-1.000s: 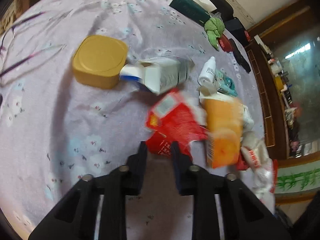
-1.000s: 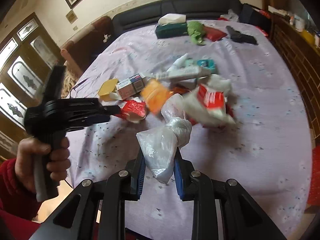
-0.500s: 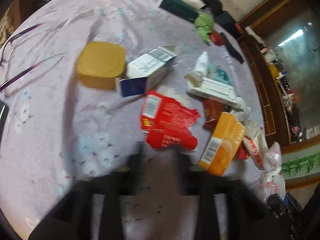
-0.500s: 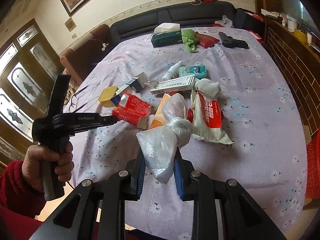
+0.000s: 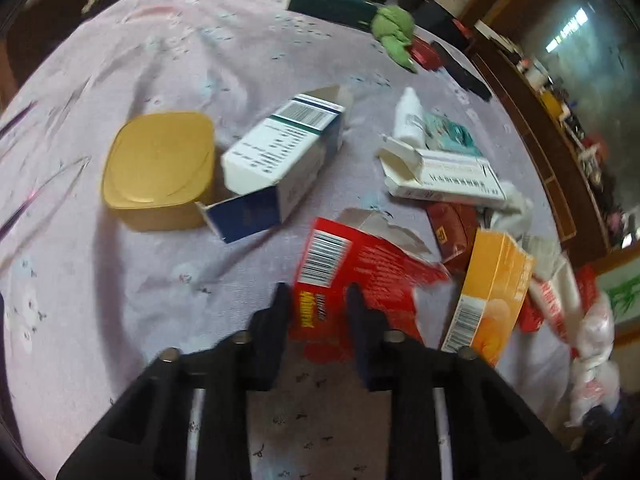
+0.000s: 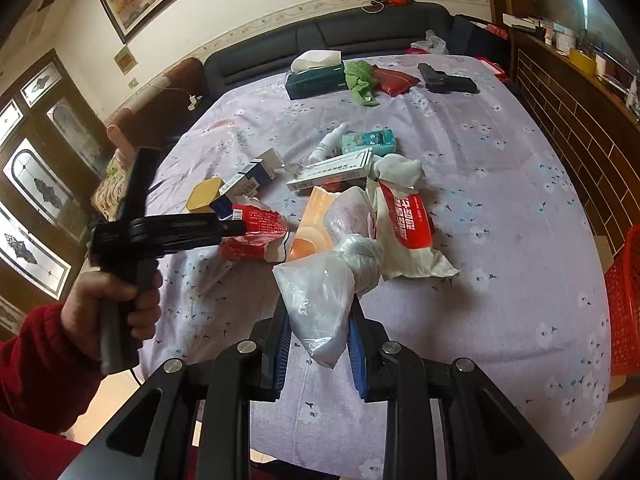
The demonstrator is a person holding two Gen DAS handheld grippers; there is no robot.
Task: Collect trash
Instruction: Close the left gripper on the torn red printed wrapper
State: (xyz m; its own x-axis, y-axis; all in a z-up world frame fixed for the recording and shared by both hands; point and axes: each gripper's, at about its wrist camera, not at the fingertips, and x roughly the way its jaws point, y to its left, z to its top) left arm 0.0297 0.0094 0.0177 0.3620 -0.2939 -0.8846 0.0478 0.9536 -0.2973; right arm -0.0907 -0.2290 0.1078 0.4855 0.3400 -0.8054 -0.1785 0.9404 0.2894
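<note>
A torn red carton (image 5: 360,268) lies on the lilac flowered tablecloth (image 5: 120,300). Its near end sits between the fingers of my left gripper (image 5: 318,308), whose jaws are closing onto it. The right wrist view shows the same left gripper (image 6: 236,228) at the red carton (image 6: 260,228), held by a hand in a red sleeve (image 6: 112,304). My right gripper (image 6: 318,320) is shut on a knotted clear plastic bag (image 6: 320,292), lifted off the cloth. Around the carton lie an orange box (image 5: 492,292), a white and blue box (image 5: 280,152), a yellow tub (image 5: 158,164) and a long white box (image 5: 444,176).
A red and white wrapper (image 6: 404,232) and a small white bottle (image 5: 408,116) lie in the pile. At the far edge are a green tissue box (image 6: 316,80), a green cloth (image 6: 360,78) and a black object (image 6: 446,80). A red basket (image 6: 624,300) stands beyond the table's right edge.
The left gripper's fingers spread in a blur over the red carton, then came back in around its near end. The white and blue box has turned. The right gripper still holds the bag.
</note>
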